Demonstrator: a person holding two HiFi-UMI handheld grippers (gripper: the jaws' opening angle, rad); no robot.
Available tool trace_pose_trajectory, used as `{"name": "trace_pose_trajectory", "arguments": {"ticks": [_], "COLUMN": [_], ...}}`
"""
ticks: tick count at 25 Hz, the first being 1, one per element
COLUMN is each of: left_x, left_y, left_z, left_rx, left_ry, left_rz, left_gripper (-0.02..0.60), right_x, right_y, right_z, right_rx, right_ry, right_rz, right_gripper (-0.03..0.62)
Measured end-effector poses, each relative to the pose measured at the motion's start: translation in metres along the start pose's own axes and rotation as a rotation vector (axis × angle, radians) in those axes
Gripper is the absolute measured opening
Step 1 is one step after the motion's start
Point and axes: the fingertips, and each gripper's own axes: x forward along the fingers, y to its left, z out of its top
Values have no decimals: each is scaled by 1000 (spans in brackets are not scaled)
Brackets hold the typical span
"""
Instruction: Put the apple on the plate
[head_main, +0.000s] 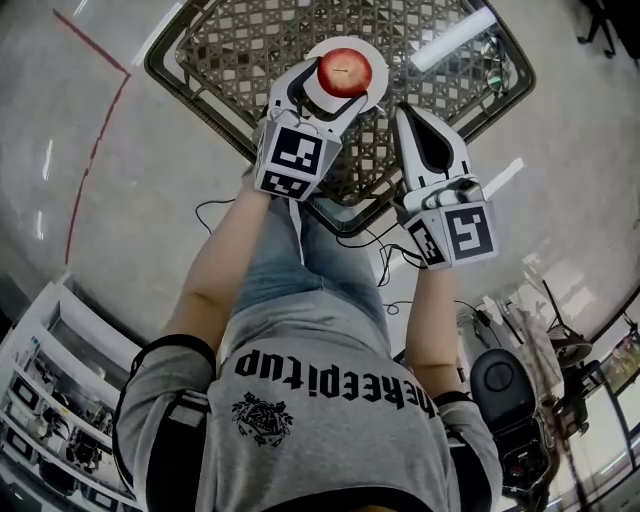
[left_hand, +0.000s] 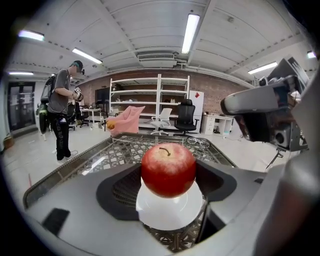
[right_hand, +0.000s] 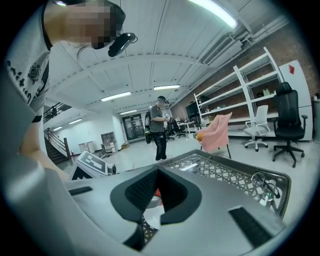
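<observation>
A red apple (head_main: 344, 70) (left_hand: 168, 169) sits between the jaws of my left gripper (head_main: 326, 96) (left_hand: 168, 186), which is shut on it. It is over the middle of a small white plate (head_main: 372, 92) (left_hand: 170, 217) on the metal mesh table (head_main: 250, 50). Whether the apple rests on the plate or hangs just above it, I cannot tell. My right gripper (head_main: 411, 114) (right_hand: 159, 200) is shut on nothing, just right of the plate. Past its pads a sliver of the apple (right_hand: 157, 192) shows.
The table has a raised rim (left_hand: 65, 167). A pair of glasses (left_hand: 200, 142) (right_hand: 265, 186) lies at its far corner. Beyond it stand a person (left_hand: 60, 115), a pink-draped chair (left_hand: 125, 120), shelves (left_hand: 150, 100) and office chairs. Cables run across the floor (head_main: 215, 210).
</observation>
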Motion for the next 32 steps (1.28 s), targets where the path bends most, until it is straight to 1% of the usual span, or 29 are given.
{"name": "trace_pose_trajectory", "arguments": {"ticks": [5,11,16,24,32], "left_x": [9,16,21,28,30], "left_y": [1,0,2,5,2], "left_z": [-17,-30,-37,-47,-48], "left_rx": [6,1,9,-2,31], "left_ry": [36,59,65,86,79], "left_rz": [11,19,27,37,41], "left_gripper": [379,379,379,379,379], "right_x": [-3,-5,-4,-4,-6], "right_y": [-3,-6,-7,-10,-12], "right_z": [-5,-10,-14,-17,-19], "right_rx": [5,11,9,10,16], "right_ry": [8,20,28,36,35], "right_rz": [-11,-15,-15,-18,-26], "right_gripper": [11,11,11,11,11]}}
